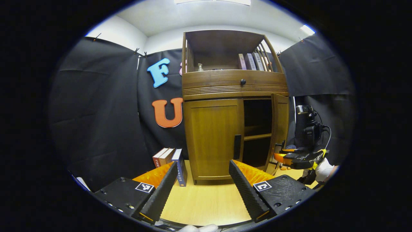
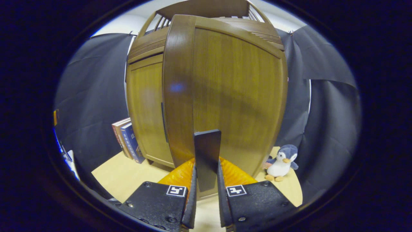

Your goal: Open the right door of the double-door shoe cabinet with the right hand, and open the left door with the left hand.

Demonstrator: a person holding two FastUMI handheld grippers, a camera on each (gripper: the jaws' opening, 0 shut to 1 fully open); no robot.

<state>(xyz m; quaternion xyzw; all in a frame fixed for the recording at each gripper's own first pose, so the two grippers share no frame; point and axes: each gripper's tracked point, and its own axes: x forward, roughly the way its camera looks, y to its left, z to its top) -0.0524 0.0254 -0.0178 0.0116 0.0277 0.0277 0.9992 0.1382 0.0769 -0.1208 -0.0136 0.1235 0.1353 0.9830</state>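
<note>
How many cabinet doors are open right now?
1: the right door is swung open, its handle clamped in the right gripper. The left door is shut.

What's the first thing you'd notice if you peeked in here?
A tall wooden shoe cabinet on the table, its right door swung open and its left door shut. The right hand-held gripper pinches that open door's dark handle. A toy penguin sits right of the cabinet.

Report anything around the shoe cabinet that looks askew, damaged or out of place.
Nothing looks damaged or spilled. The right door stands open, its handle clamped in the right tool, as the task intends. The left door is shut. The books beside the cabinet lean slightly; a toy penguin sits upright.
</note>
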